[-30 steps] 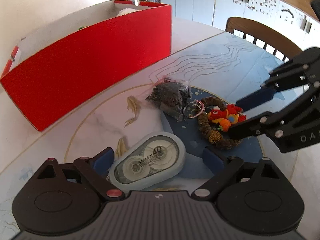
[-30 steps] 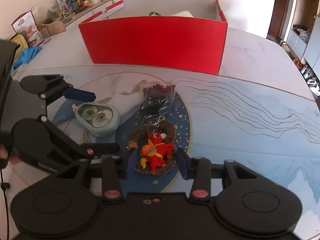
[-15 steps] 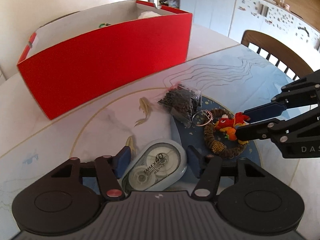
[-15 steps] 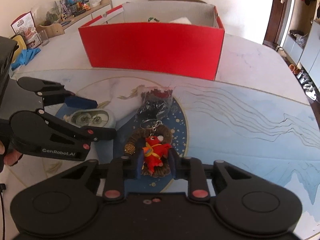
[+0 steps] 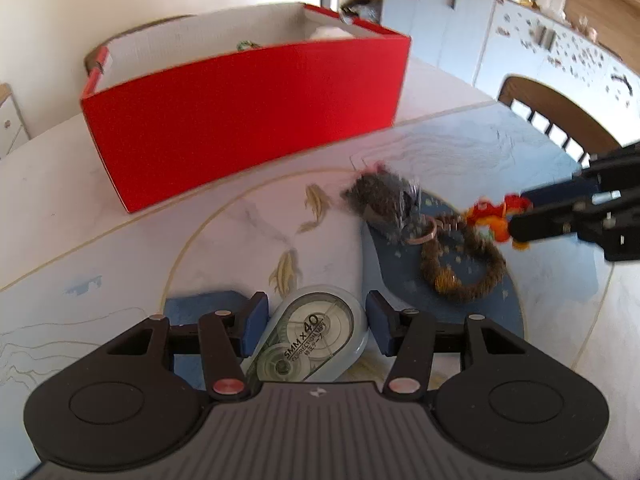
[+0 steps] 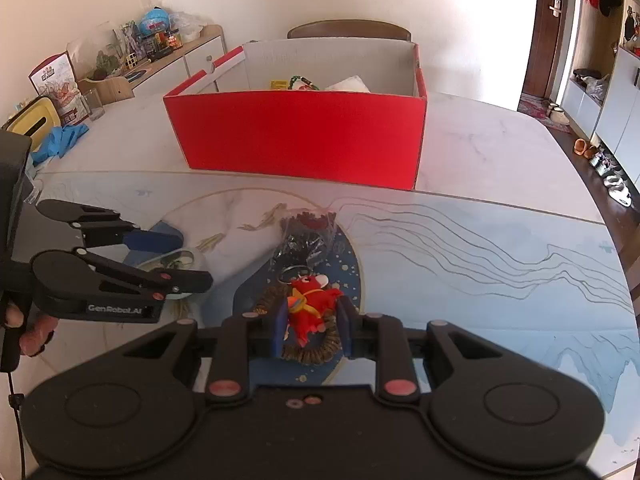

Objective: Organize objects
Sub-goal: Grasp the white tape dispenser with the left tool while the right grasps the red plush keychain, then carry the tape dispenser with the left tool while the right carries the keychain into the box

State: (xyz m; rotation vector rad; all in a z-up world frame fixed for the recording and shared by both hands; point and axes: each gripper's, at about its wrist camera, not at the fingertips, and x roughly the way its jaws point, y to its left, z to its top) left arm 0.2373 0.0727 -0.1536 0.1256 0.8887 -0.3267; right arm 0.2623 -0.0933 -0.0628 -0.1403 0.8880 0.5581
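Note:
A pale blue correction tape (image 5: 312, 336) lies tilted between the blue pads of my left gripper (image 5: 318, 306). The jaws are closing and both pads touch its sides. My right gripper (image 6: 313, 316) is shut on a red plush toy (image 6: 308, 300), which hangs together with a brown woven ring (image 6: 316, 354) and a metal key ring (image 5: 424, 234). In the left wrist view the right gripper (image 5: 520, 212) comes in from the right with the red toy (image 5: 490, 212) in it. The red box (image 6: 300, 136) stands open behind, with several items inside.
A clear bag of dark bits (image 6: 304, 236) lies on the table between the toy and the box. A blue glove (image 6: 60, 140) and a glass (image 6: 94, 106) sit at the far left. A wooden chair (image 5: 560, 112) stands past the table's edge. A person's hand (image 6: 32, 332) holds the left gripper.
The left jaws have come in from wide apart onto the correction tape. The right jaws have closed on the red toy. The left view has rolled a little.

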